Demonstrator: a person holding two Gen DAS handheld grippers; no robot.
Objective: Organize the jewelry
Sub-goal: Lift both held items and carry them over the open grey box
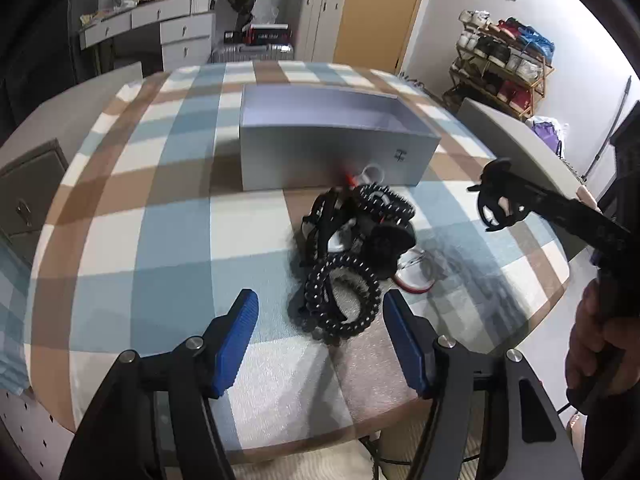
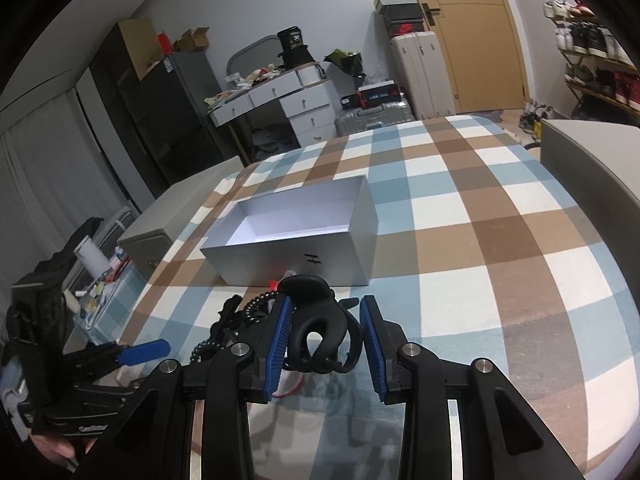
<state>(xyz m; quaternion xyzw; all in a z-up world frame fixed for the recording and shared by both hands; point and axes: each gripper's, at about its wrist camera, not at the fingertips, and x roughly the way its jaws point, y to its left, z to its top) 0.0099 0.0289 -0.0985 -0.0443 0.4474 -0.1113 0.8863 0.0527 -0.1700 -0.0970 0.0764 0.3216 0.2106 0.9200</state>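
Left gripper [image 1: 320,330]: blue pads parted wide, nothing between them or pressing on them; it points down at the checked tablecloth [image 1: 160,240]. Just ahead of the fingertips, slightly toward the right finger, lies the pile of black jewelry [image 1: 348,256]: coiled bands, beaded strands and a red-rimmed ring, tangled together on the cloth; the nearest coil lies level with the pad tips, apart from both. Beyond the pile stands the open grey box [image 1: 336,152], its near wall just behind the farthest pieces.

Right gripper [image 2: 326,340]: pads partly closed with a black claw clip [image 2: 316,320] between them; the left pad touches the clip; whether the right pad presses it cannot be told; the clip hangs clear of the cloth. Past its fingertips stands the same grey box [image 2: 304,236], interior white, no contents visible; to the left of the fingers lies the pile [image 2: 236,320], with the left gripper's blue pad [image 2: 144,350] nearer still.
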